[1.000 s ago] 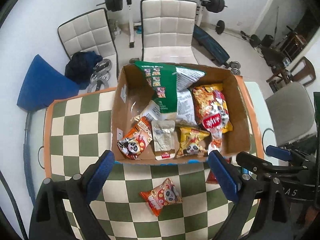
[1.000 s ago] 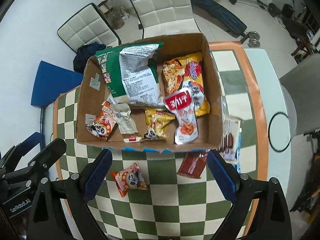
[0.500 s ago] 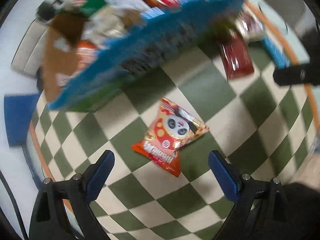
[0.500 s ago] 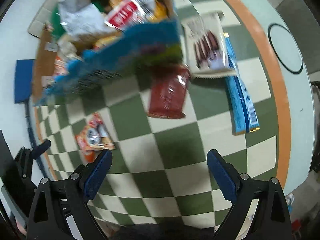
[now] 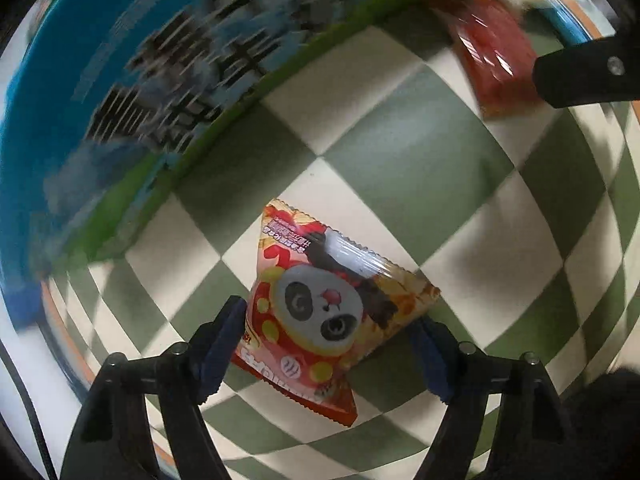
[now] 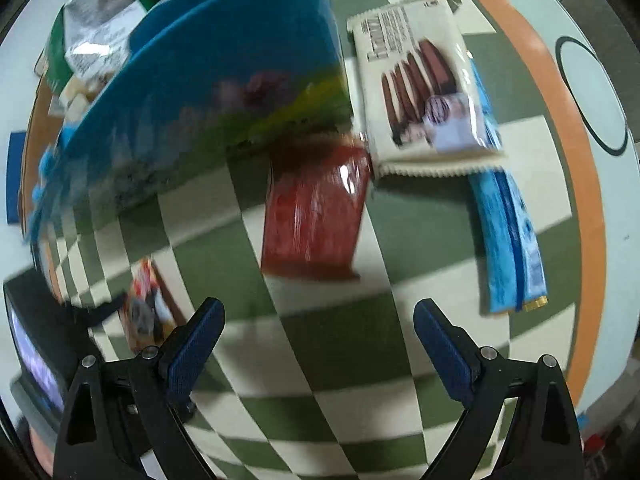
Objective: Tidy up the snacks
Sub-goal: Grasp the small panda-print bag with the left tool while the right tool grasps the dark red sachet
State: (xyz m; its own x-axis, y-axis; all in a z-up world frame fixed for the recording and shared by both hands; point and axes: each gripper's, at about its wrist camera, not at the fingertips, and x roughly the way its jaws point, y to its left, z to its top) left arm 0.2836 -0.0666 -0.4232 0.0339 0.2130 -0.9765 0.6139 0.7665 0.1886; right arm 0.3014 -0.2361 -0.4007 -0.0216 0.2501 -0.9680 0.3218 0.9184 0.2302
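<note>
Glossy foil panda snack bag [image 5: 328, 300] on smooth checkered tablecloth [image 5: 400, 152]

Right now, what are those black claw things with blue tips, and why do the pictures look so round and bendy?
Each is a hand-held gripper that a person carries; no robot is here. A wide-eyed camera on each looks along its two fingers, which bends the picture.

The left hand-held gripper is open, its blue fingers either side of a red panda-face snack packet lying on the green-and-white checkered tablecloth. Nothing is held yet.

The right hand-held gripper, also open, hovers near a dark red packet. Beyond lie a cream biscuit packet and a long blue packet, beside the blue-sided cardboard snack box.
</note>
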